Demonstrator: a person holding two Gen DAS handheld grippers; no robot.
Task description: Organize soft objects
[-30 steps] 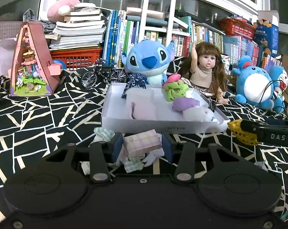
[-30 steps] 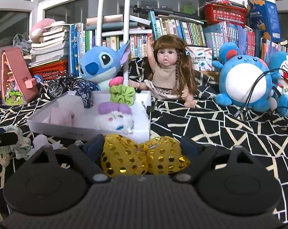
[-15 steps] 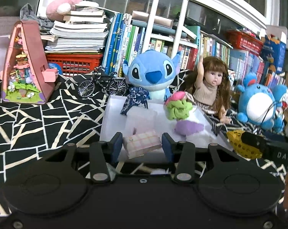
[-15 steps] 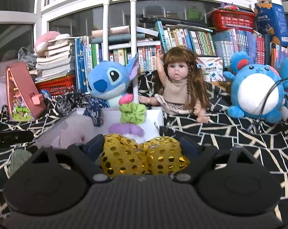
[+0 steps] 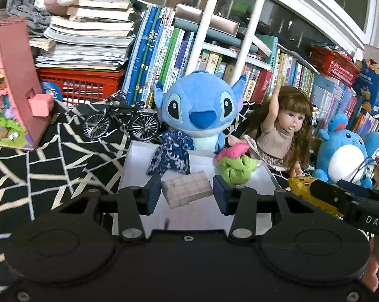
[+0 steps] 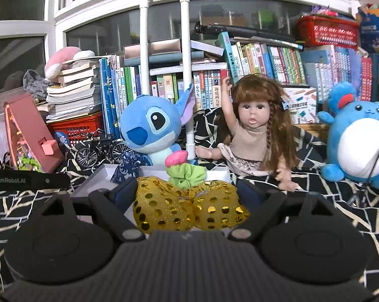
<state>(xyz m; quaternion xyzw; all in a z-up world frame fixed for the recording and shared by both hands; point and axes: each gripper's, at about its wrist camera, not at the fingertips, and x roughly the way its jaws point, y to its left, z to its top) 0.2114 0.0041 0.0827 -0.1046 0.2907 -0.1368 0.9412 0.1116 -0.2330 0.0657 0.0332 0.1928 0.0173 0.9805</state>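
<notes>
A shallow white cardboard tray (image 5: 139, 156) on the black-and-cream patterned cloth (image 5: 38, 171) holds a navy floral fabric pouch (image 5: 171, 156) and a green-and-pink scrunchie (image 5: 236, 166) at its far end, before a blue plush alien toy (image 5: 199, 115). The left gripper (image 5: 186, 192) clamps a pink plaid padded block (image 5: 186, 192) above the tray, its long axis running crosswise between the pads, tilted slightly. The right gripper (image 6: 189, 201) grips a gold sequinned bow (image 6: 189, 206) over the tray's near edge, lobes spread side to side.
</notes>
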